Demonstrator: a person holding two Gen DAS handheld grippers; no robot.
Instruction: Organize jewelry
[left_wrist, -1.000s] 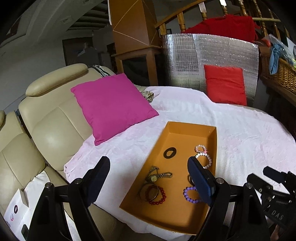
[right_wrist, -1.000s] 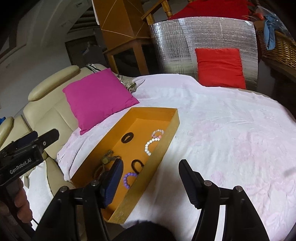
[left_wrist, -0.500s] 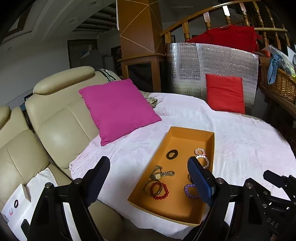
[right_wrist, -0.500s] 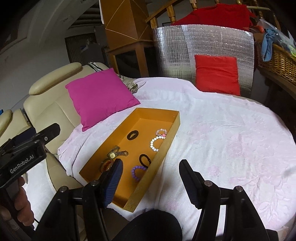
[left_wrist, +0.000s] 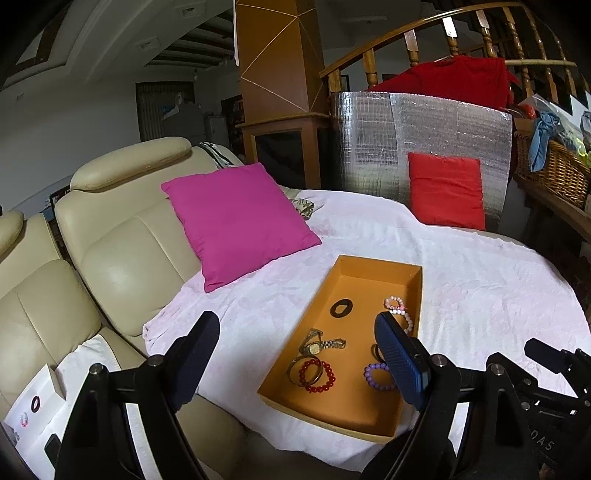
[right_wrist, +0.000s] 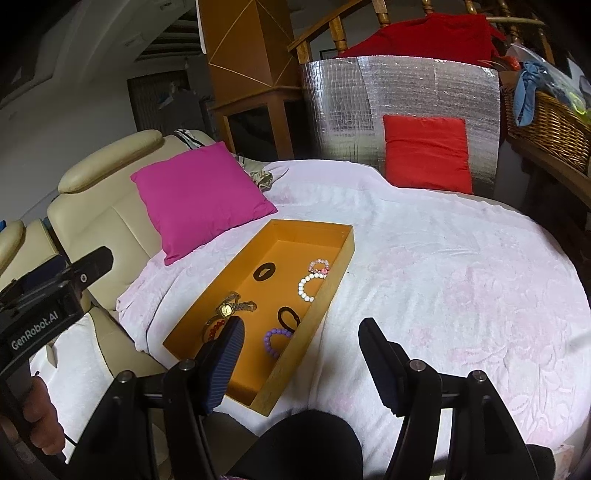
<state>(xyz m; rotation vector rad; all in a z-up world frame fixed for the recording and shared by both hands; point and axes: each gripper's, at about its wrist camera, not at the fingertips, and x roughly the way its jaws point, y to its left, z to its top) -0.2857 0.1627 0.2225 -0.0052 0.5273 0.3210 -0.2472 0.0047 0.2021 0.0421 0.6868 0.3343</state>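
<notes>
An orange tray (left_wrist: 373, 271) (right_wrist: 332, 291) lies on the white-clothed table. It holds a dark ring (left_wrist: 341, 307) (right_wrist: 264, 271), a gold watch (left_wrist: 317, 345) (right_wrist: 227, 308), a red bead bracelet (left_wrist: 317, 376), a purple bead bracelet (left_wrist: 376, 376) (right_wrist: 275, 341), a white bead bracelet (right_wrist: 308, 286), a pink bead bracelet (left_wrist: 394, 303) (right_wrist: 319, 266) and a black hair tie (right_wrist: 288, 317). My left gripper (left_wrist: 295, 354) is open and empty, held back from the tray's near end. My right gripper (right_wrist: 303, 354) is open and empty above the tray's near right edge.
A magenta cushion (left_wrist: 236, 221) leans on the cream sofa (left_wrist: 110, 251) to the left. A red cushion (left_wrist: 445, 190) stands against a silver foil panel (left_wrist: 424, 136) at the back. A wicker basket (left_wrist: 554, 170) sits far right. The white cloth (right_wrist: 461, 288) spreads right of the tray.
Both grippers have pulled back and up from the tray, so more of the table and sofa shows. The jewelry has not moved. Both stay open.
</notes>
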